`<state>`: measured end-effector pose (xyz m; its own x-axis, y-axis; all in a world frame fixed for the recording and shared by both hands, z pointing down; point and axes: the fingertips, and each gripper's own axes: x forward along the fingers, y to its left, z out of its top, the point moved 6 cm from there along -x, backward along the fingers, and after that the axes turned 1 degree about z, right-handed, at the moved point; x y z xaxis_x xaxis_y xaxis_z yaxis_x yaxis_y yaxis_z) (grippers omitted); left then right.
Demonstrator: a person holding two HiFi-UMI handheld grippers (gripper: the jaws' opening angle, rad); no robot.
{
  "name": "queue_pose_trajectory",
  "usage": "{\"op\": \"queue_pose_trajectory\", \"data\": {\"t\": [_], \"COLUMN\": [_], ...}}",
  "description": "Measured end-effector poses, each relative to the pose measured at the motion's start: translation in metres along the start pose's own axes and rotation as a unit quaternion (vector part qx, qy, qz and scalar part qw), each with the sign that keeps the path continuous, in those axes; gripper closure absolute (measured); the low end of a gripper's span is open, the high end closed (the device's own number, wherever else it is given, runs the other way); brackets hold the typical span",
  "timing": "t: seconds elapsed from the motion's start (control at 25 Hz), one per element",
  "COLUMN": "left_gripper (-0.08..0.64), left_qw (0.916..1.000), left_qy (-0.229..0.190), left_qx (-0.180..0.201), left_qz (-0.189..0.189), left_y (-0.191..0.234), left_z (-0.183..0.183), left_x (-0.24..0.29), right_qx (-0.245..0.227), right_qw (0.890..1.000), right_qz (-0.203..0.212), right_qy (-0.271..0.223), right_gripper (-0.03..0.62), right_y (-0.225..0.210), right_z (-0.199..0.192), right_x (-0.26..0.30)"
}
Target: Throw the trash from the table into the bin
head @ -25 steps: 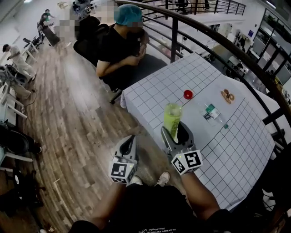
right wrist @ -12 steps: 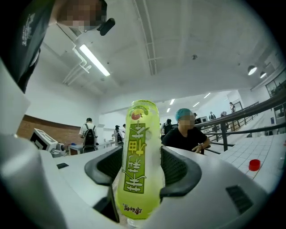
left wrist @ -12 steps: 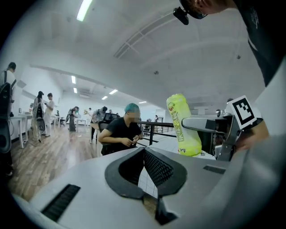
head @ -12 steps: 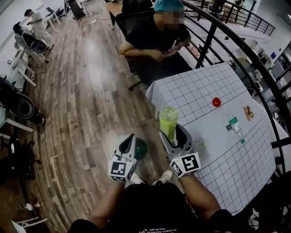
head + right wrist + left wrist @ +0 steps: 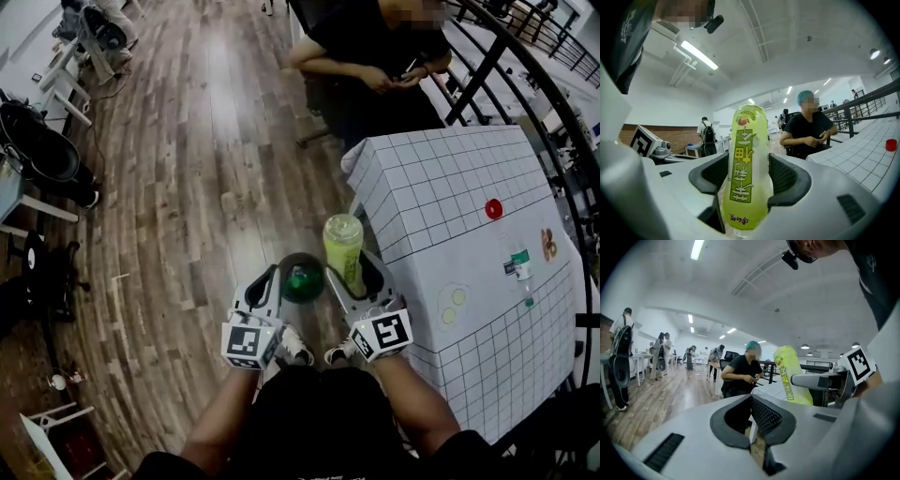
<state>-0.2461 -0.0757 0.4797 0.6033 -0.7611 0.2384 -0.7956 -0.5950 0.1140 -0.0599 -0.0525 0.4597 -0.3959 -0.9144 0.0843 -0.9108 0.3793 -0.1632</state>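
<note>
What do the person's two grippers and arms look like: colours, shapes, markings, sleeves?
The left gripper and the right gripper have smooth light grey bodies, each with two jaws lined by black meshed pads. Each carries a white cube with black square markers. No cables show. The forearms are bare; the person wears black clothes.

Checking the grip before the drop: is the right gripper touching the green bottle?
Touching. The right gripper view shows the right gripper with its pads pressed against both sides of the green bottle, with no gap.
</note>
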Motion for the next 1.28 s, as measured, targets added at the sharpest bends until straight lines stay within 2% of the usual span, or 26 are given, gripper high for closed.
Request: {"op": "queue_pose_trajectory", "data": {"t": [0.16,0.28,0.4,0.56,0.8,0.96,1.28], "left_gripper": [0.537,0.537,0.537,0.537,0.537,0.537,0.537], "left_qw": [0.9998,0.9994,0.9993,0.9969,0.9929,0.9927,0.9932], "left_qy": [-0.001,0.009,0.024,0.032,0.060,0.075,0.078], "left_qx": [-0.013,-0.025,-0.014,-0.053,-0.078,-0.070,-0.067], "left_qz": [0.014,0.021,0.026,0.048,0.068,0.064,0.055], "left_y": [0.020,0.029,0.042,0.057,0.074,0.085,0.092], "left_z": [-0.015,-0.035,-0.062,-0.095,-0.158,-0.191,-0.224], "left_x": [-0.001,0.000,0.002,0.005,0.012,0.017,0.042], "right_qx": [0.003,0.031,0.034,0.033,0.019,0.030,0.044], "right_qw": [1.000,0.998,0.997,0.994,0.989,0.986,0.977], "right_qz": [0.019,0.016,0.017,0.021,0.033,0.034,0.030], "right_qy": [0.023,0.048,0.073,0.105,0.143,0.159,0.204], "right_gripper": [0.311,0.311,0.311,0.311,0.311,0.311,0.311], "right_y": [0.014,0.018,0.020,0.019,0.023,0.026,0.016], "right_z": [-0.026,-0.053,-0.084,-0.129,-0.189,-0.220,-0.287], "right_x": [0.022,0.031,0.041,0.050,0.058,0.064,0.079]}}
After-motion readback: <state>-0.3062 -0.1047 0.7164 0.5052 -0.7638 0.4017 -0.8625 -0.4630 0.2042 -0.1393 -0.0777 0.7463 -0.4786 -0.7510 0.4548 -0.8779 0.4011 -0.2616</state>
